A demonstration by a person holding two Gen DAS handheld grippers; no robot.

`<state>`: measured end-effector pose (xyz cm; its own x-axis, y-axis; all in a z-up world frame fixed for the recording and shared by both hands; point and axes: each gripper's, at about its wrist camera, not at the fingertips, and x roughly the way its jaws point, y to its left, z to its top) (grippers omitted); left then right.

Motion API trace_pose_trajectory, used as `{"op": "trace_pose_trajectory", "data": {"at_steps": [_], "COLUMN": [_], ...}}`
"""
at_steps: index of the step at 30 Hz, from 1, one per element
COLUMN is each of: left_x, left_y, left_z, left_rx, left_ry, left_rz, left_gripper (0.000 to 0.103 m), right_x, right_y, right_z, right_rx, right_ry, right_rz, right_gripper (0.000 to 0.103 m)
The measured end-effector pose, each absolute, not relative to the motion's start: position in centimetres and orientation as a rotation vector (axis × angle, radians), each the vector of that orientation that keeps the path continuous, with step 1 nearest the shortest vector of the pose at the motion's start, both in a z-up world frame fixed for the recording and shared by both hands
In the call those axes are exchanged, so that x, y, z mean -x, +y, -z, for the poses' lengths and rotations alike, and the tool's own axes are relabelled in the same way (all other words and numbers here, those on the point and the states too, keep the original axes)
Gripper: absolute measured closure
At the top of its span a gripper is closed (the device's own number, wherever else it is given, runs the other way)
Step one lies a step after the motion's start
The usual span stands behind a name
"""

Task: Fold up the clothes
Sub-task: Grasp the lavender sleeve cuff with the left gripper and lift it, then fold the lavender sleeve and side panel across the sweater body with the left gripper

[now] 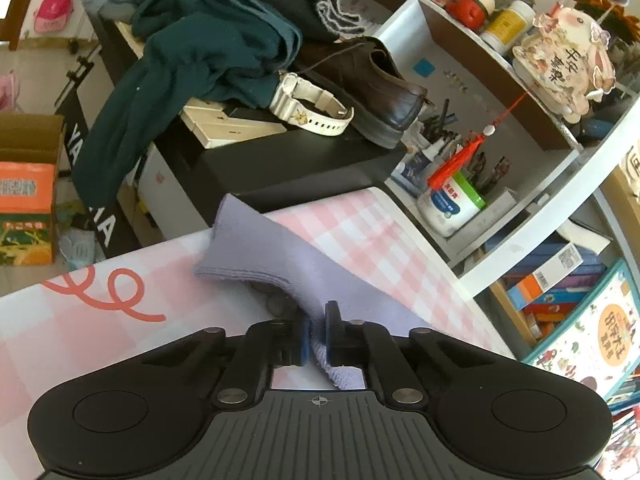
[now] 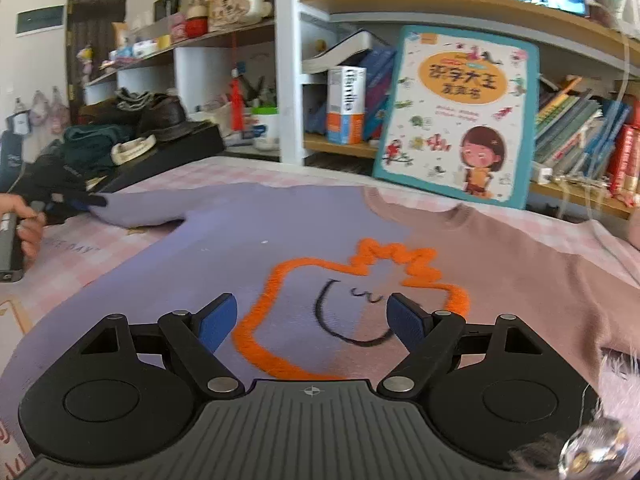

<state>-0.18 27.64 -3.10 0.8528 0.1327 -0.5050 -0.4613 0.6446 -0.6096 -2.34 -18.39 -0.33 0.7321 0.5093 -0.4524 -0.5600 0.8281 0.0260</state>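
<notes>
Sweater [image 2: 248, 240], lilac and pink, spread flat on checked bench [image 1: 120, 320] for folding; sleeve [image 1: 256, 248] cuff at 9 o'clock clamped in left gripper [image 1: 318, 336], presumably to fold inward; right gripper [image 2: 312, 320] hangs spread, empty, over the chest motif [image 2: 340, 308]

The sweater [image 2: 304, 240] runs off the lower left and right of the right wrist frame, so its hem is cut off. The sleeve [image 1: 280, 256] tip disappears between the left tongs [image 1: 318, 334], and the bookshelf spines [image 2: 576, 120] are too blurry to read.
</notes>
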Motion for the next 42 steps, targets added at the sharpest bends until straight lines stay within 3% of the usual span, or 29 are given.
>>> {"op": "trace_pose_trajectory", "data": {"at_steps": [9, 25, 32, 42], "left_x": [-0.7, -7.7, -11.1, -13.8], "left_y": [23.1, 6.1, -3.3, -11.6], "left_z": [-2.0, -11.1, -10.7, -3.8], "left_rx": [0.579, 0.343, 0.287, 0.148], "left_ry": [0.382, 0.291, 0.354, 0.572], "left_rz": [-0.220, 0.310, 0.485, 0.492], "left_gripper": [0.098, 0.098, 0.099, 0.098], "right_x": [4.2, 5.2, 5.0, 5.2], "right_y": [-21.9, -25.6, -25.9, -25.8], "right_z": [0.8, 1.7, 1.7, 1.6], "right_rx": [0.188, 0.068, 0.049, 0.053], "right_ry": [0.507, 0.586, 0.593, 0.583], "right_rz": [-0.434, -0.326, -0.326, -0.327], "right_gripper": [0.022, 0.023, 0.023, 0.023]}}
